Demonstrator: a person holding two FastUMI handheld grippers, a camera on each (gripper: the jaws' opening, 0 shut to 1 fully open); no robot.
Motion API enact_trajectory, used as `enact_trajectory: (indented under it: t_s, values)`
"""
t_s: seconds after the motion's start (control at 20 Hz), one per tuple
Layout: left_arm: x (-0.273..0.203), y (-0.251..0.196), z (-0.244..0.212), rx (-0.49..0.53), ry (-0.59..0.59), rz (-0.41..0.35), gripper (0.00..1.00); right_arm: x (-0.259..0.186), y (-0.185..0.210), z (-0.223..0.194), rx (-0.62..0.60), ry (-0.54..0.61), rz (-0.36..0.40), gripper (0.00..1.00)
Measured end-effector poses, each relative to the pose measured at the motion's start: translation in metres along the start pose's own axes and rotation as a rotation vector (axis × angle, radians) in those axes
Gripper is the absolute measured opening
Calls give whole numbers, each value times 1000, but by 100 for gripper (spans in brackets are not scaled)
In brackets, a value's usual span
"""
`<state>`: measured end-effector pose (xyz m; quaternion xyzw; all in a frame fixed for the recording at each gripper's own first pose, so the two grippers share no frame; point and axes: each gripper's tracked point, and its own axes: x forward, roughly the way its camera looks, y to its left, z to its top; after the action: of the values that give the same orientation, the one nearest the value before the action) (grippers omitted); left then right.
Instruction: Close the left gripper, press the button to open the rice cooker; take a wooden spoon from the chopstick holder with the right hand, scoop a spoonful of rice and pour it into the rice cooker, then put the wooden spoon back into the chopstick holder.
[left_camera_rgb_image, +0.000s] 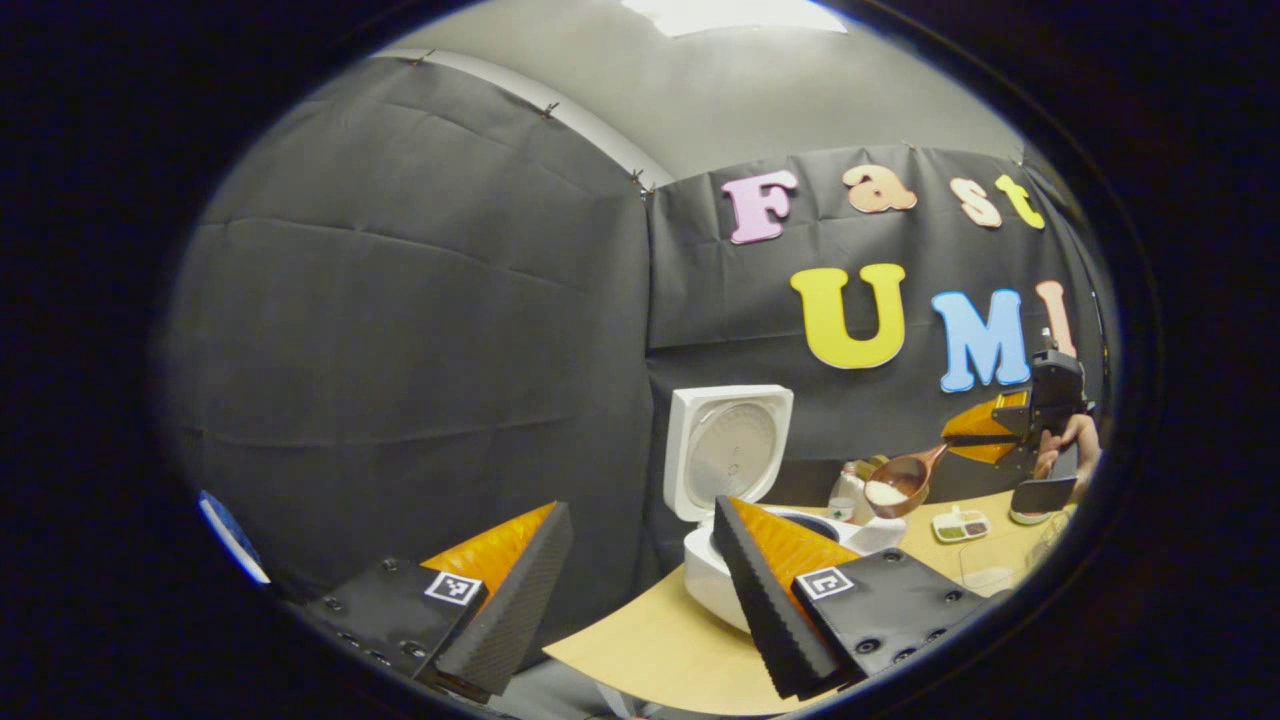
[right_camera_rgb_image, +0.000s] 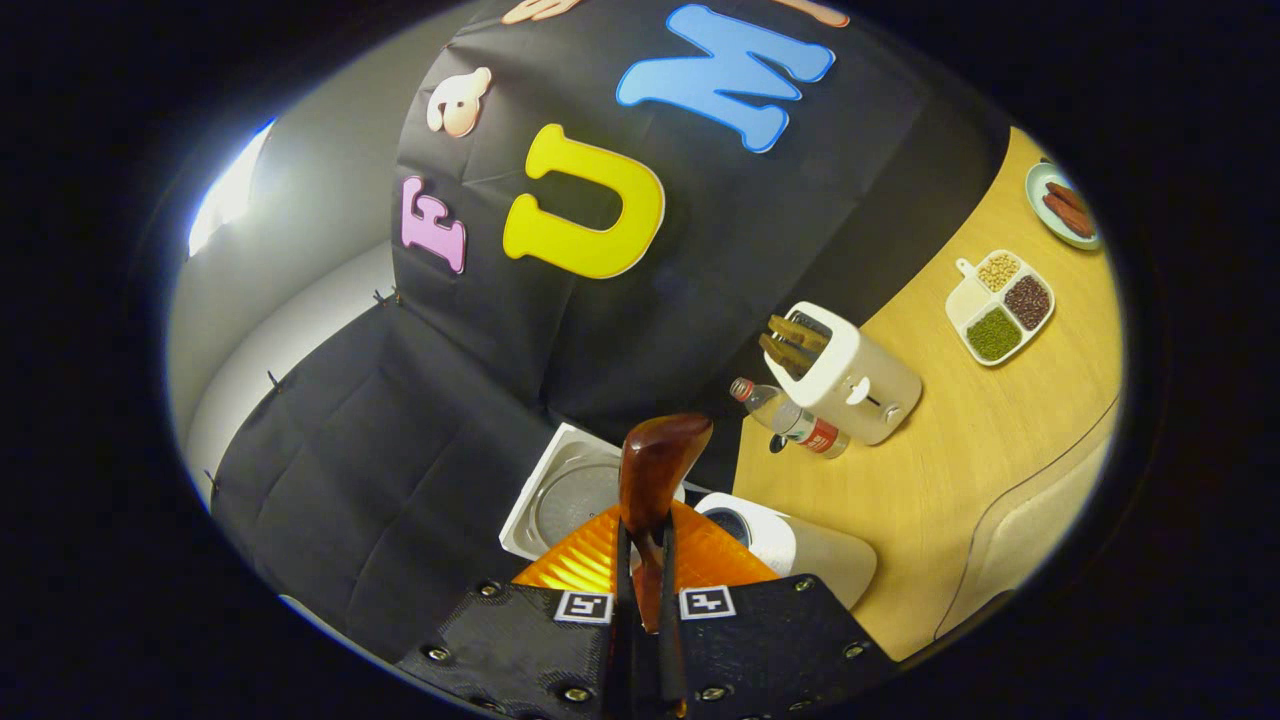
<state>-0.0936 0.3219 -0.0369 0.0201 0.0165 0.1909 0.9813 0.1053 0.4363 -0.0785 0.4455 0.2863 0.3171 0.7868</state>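
The white rice cooker (left_camera_rgb_image: 712, 582) stands on the table with its lid (left_camera_rgb_image: 730, 450) raised upright. My left gripper (left_camera_rgb_image: 640, 600) is open and holds nothing, its fingers wide apart in front of the cooker. In the left gripper view, my right gripper (left_camera_rgb_image: 1005, 432) holds the wooden spoon (left_camera_rgb_image: 903, 486), which carries white rice, in the air just right of the cooker. In the right gripper view, my right gripper (right_camera_rgb_image: 645, 548) is shut on the spoon's handle. The back of the spoon's bowl (right_camera_rgb_image: 660, 455) hangs above the cooker (right_camera_rgb_image: 800, 545) and its open lid (right_camera_rgb_image: 570, 495). The white chopstick holder (right_camera_rgb_image: 850, 378) holds other wooden utensils.
A plastic bottle (right_camera_rgb_image: 795, 418) lies beside the chopstick holder. A white compartment dish (right_camera_rgb_image: 1000, 305) of beans and grains sits on the wooden table (right_camera_rgb_image: 950, 480). A small plate (right_camera_rgb_image: 1063, 205) of sausages is farther off. A hand (left_camera_rgb_image: 1075, 445) grips the right gripper.
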Motion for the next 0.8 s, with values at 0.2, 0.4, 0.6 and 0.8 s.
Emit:
enact_trajectory:
  t_s: [0.2,0.4,0.6,0.8]
  values:
    - [-13,27,-11,3,20,58,98,36,8,-23,-76,31,-1,10]
    - [-24,49,-16,8,32,113,98,70,13,-53,-205,76,-18,10]
    - [-36,65,-23,8,44,156,99,99,9,-83,-379,131,-43,10]
    - [-39,73,-28,7,56,188,98,114,8,-99,-577,153,-48,10]
